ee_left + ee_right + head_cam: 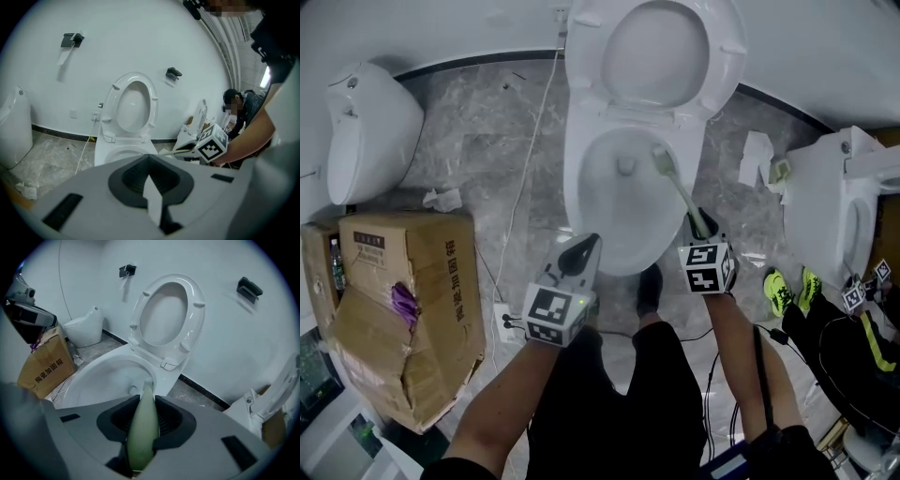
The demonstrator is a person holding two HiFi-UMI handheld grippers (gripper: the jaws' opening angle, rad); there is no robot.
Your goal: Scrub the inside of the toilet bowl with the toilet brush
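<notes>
Since scrubbing needs reach, the right tool [701, 225] clamps the pale green plastic toilet brush [679, 190] by its handle, bristles against the white ceramic toilet bowl's [578, 197] inner wall at two o'clock, while the left tool [579, 253] waits closed at seven o'clock, the white sliver at its jaws unidentifiable.

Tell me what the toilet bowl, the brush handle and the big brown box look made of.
White toilet bowl: glazed ceramic, likely; glossy, smooth, with soft reflections.
Pale green brush handle: plastic by its look; smooth, even colour, moulded taper.
Crumpled brown box: corrugated cardboard, matte; creased and torn panels.
</notes>
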